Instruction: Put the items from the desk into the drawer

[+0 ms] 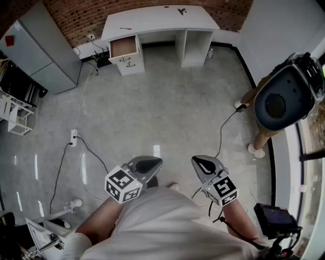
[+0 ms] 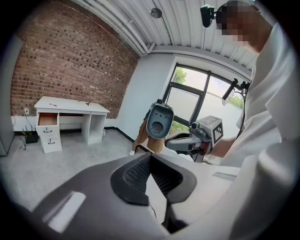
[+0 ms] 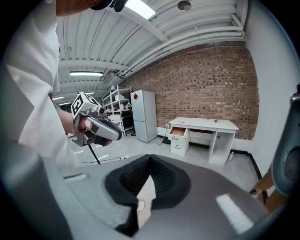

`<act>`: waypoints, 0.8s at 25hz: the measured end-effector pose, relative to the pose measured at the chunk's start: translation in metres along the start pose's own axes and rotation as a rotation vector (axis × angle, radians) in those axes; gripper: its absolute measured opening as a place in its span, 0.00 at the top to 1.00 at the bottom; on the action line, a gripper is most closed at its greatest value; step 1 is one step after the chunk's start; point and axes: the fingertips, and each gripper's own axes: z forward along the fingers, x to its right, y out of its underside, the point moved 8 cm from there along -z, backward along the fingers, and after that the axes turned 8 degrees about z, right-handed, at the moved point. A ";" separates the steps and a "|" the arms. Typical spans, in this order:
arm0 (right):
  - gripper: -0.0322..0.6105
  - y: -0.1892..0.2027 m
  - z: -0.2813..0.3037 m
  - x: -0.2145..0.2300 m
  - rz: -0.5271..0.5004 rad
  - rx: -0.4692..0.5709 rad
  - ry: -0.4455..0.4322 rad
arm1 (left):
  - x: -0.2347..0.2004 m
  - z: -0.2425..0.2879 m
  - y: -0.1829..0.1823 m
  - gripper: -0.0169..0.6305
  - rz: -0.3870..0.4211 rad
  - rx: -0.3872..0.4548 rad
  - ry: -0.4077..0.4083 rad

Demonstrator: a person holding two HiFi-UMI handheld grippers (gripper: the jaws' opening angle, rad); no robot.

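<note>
Far off at the brick wall stands the white desk [image 1: 157, 20]. Its top left drawer [image 1: 124, 46] is pulled open and looks empty. On the desktop lie a thin red pen [image 1: 125, 28] and a small dark item [image 1: 182, 10]. My left gripper [image 1: 152, 163] and right gripper [image 1: 201, 162] hover close to the person's body, well away from the desk. Both are shut with nothing between their jaws. The left gripper view shows the desk [image 2: 70, 105] beyond the left gripper [image 2: 150, 157]. In the right gripper view the desk [image 3: 204, 124] and drawer [image 3: 178, 131] lie beyond the right gripper [image 3: 150, 161].
Bare grey floor stretches from me to the desk. A grey cabinet [image 1: 40, 48] stands at the left wall. A white power strip [image 1: 74, 137] with cables lies on the floor at left. A dark-backed chair [image 1: 284, 99] on wooden legs stands at the right by the window.
</note>
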 end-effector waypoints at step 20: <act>0.95 -0.134 0.236 -0.021 -0.046 -0.029 -0.054 | -0.225 -0.105 -0.014 0.96 -0.028 0.083 -0.119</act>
